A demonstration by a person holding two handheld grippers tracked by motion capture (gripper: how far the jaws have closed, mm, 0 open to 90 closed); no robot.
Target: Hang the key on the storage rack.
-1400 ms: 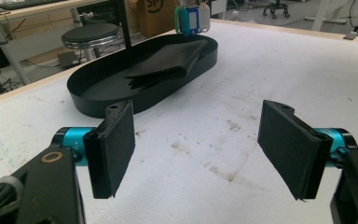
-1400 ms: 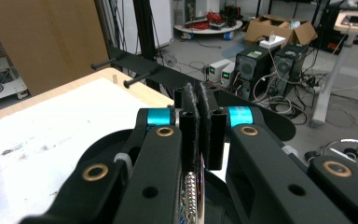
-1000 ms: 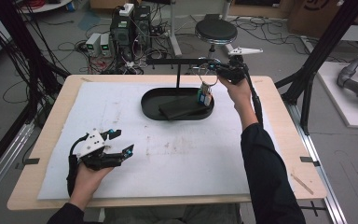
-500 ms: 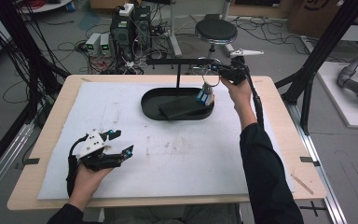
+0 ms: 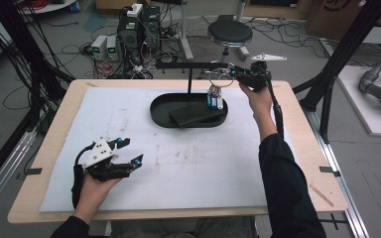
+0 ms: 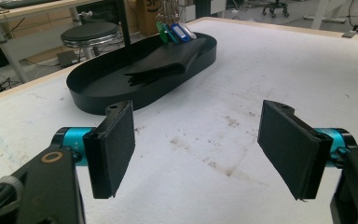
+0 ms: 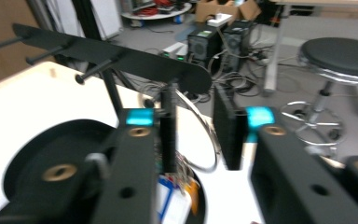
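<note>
Above black tray (image 5: 161,116), silver key ring (image 5: 217,78)

Evenly lit from overhead, soft and slightly dim. Faint, short shadows under the black tray (image 5: 188,119) on the pale counter (image 5: 278,163). Sharp throughout the left gripper view, mild stretching toward edges. Motion-blurred in the right gripper view, key ring (image 7: 200,135) and stool (image 7: 340,56) smeared, white counter blown out.

Left gripper (image 5: 129,152) rests low in the left hand (image 5: 95,186), jaws wide apart. Right gripper (image 5: 230,74) is raised on an outstretched arm; its jaws have just been opening, now part open.
</note>
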